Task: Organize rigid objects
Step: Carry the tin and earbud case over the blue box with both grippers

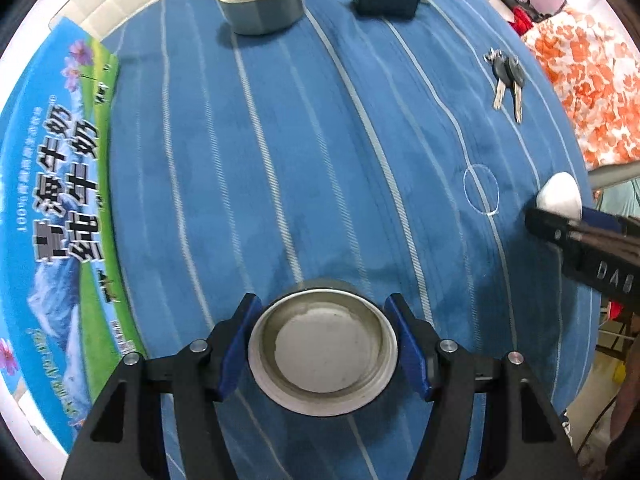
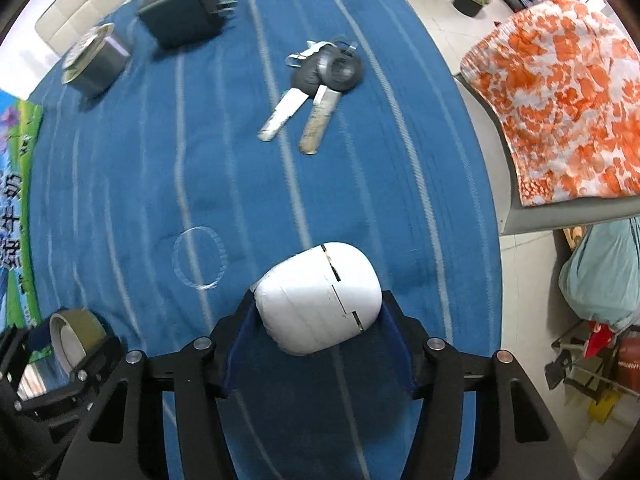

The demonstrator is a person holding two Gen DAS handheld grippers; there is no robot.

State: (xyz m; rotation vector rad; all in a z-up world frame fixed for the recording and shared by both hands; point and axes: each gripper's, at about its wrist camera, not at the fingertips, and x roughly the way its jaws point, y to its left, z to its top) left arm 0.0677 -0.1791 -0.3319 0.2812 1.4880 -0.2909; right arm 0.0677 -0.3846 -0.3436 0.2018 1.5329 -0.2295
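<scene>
Gripping olive-brown roll of packing tape (image 1: 323, 354) in my left gripper (image 1: 323, 354), blue pads pressed on outer wall at 9 and 3 o'clock, roll close under left wrist camera at 6 o'clock. Roll stiff, light, smooth-sided; could slip, so squeeze across full width. My right gripper (image 2: 318, 314) closed round white egg-shaped plastic shell (image 2: 318, 298); contact looks firm. Shell hard, glossy, curved, probably light; hold at widest part. Black-headed key bunch (image 2: 316, 80) at 12 o'clock on blue striped cloth (image 2: 160, 180).

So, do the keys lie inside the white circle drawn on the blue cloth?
No, the keys lie well apart from the white circle, which holds nothing but bare blue cloth.
</scene>
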